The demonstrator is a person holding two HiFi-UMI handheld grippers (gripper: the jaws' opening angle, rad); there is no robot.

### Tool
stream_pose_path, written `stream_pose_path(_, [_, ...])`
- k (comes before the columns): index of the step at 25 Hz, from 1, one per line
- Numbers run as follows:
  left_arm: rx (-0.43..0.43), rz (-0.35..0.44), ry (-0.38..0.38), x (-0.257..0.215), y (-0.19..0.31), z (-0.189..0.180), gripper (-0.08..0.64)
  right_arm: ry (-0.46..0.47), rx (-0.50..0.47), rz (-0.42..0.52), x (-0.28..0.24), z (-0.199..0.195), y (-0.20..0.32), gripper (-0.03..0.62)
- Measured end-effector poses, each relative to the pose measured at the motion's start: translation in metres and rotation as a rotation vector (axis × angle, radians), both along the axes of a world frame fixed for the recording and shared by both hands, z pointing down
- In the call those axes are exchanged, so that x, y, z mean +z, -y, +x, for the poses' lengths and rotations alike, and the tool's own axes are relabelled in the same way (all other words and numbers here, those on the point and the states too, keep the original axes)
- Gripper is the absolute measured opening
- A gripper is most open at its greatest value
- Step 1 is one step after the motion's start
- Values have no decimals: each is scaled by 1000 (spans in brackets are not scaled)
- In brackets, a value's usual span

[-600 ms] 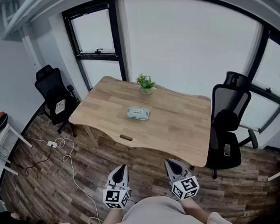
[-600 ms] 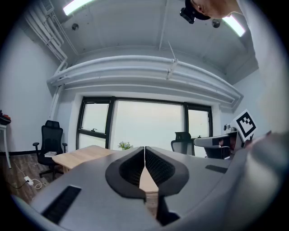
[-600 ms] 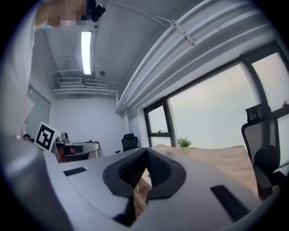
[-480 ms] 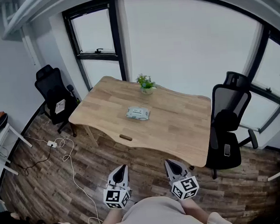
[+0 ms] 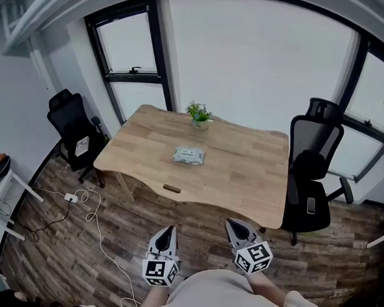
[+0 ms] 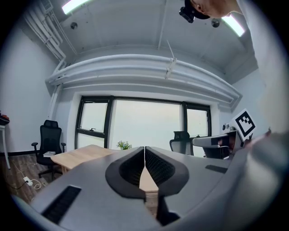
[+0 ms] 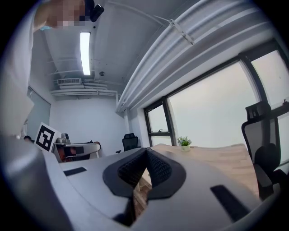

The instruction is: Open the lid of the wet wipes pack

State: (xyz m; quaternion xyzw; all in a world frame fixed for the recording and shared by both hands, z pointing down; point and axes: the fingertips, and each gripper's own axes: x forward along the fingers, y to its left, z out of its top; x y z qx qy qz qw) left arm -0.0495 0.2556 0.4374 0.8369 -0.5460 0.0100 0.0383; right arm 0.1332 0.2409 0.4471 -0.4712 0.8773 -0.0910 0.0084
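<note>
The left gripper (image 5: pixel 165 231) and right gripper (image 5: pixel 234 223) are hovering side by side close to the person's body, each with its jaws pressed together and gripping nothing. The wet wipes pack (image 5: pixel 189 155) is lying flat on the wooden table (image 5: pixel 252 181), near a potted plant (image 5: pixel 200 114), well apart from both grippers.

Matt wooden table (image 5: pixel 245 172), dark wood-grain floor (image 5: pixel 55 249)

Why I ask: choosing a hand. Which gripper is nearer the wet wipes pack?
Left, barely. Left gripper and right gripper both sit far short of the wet wipes pack, which lies slightly left of midway.
</note>
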Motion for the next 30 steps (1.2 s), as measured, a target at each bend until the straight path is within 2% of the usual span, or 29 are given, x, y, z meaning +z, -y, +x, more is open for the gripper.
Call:
stream_pose_path(10, [3,-5,4,2,0,-2,21,0,25,12,0,1,0,8])
stream_pose_path(18, [6,-10,9,5,0,-4,21,-4,87,13,1,7,4,12])
stream_pose_path(20, [7,-15,9,7,0,-4,21,0,90,11,0,7,5,73])
stream_pose_path(25, [6,-20,9,10,0,-2,21,7,99,38,-5,11,5,153])
stream_pose_path(28, [7,-9,9,7,0,-4,21,22,88,54,-7,9,4,237])
stream_pose_path(30, [10,-7,7,6,0,-6,21,26,81,62,-9,7,3,267])
